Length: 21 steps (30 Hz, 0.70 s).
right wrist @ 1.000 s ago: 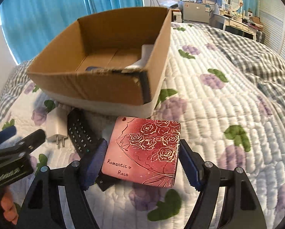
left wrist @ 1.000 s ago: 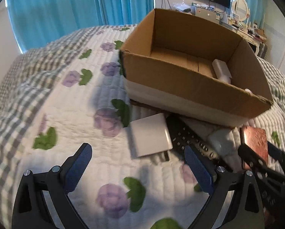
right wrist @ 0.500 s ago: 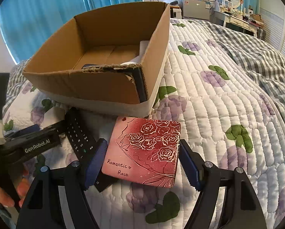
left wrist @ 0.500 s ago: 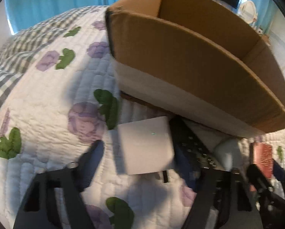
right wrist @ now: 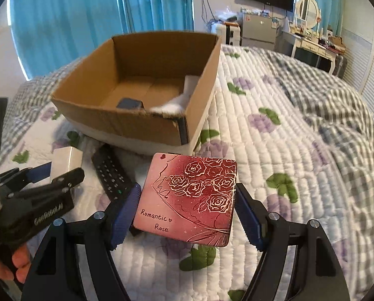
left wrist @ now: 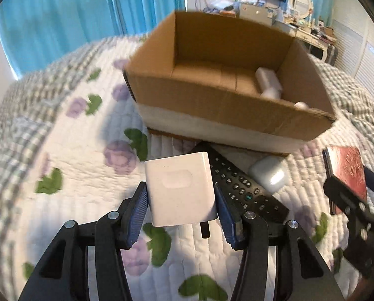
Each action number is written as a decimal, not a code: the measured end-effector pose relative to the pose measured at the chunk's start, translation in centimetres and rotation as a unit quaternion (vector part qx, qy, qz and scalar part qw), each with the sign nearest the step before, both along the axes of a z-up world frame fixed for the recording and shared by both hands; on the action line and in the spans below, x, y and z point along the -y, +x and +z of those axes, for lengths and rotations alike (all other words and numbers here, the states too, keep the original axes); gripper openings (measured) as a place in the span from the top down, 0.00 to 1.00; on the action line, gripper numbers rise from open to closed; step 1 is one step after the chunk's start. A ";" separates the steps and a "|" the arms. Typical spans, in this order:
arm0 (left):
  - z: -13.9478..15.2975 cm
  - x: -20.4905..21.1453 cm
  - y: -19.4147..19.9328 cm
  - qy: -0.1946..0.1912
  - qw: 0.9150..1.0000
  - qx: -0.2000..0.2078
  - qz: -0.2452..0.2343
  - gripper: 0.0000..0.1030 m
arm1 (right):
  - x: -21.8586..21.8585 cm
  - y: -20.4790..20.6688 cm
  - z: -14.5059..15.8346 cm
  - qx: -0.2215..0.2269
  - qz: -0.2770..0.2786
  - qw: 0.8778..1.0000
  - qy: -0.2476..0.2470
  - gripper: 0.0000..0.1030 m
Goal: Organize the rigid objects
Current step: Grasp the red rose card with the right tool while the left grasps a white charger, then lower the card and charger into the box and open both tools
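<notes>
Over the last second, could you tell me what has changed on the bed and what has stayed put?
The left gripper came down around the white charger, closed on it and lifted it off the quilt; it was open before. The right gripper stayed clamped on the red rose tin. The cardboard box, black remote and white earbud case lie where they were.

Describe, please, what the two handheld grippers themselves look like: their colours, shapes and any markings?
Both grippers are matte black, with two angular, open-framed finger arms joined by silver pivot screws. Each finger carries a dark blue ribbed pad. In the right wrist view, the left gripper shows white "GenRobot.AI" lettering along its black body, with the person's bare fingers below it. The right gripper has the same build. No cables or sleeves are visible.
</notes>
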State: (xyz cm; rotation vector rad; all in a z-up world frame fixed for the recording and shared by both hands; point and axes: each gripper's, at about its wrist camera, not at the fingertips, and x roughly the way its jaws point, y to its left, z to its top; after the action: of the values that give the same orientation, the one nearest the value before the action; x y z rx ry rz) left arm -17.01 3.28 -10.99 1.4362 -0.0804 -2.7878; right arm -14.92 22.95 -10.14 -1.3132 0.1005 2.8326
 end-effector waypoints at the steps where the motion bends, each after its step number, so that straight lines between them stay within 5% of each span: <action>1: 0.8 0.0 0.5 -0.001 1.000 -0.007 -0.002 0.48 | 0.0 0.2 0.7 -0.006 0.004 1.000 0.000 0.28; 12: 10.6 -2.2 -0.7 -0.020 0.993 -0.101 -0.052 0.48 | 0.4 -1.0 8.9 -0.078 0.046 0.995 0.031 0.28; 21: 10.6 -3.6 -8.2 -0.038 0.991 -0.109 -0.063 0.48 | -0.3 -6.4 12.6 -0.108 0.072 0.991 0.040 0.28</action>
State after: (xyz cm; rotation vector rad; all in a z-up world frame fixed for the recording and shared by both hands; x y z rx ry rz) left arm -25.17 6.90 -0.42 1.1415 -0.2811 -2.9862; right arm -21.33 23.27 2.48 -1.0353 -0.1081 3.0567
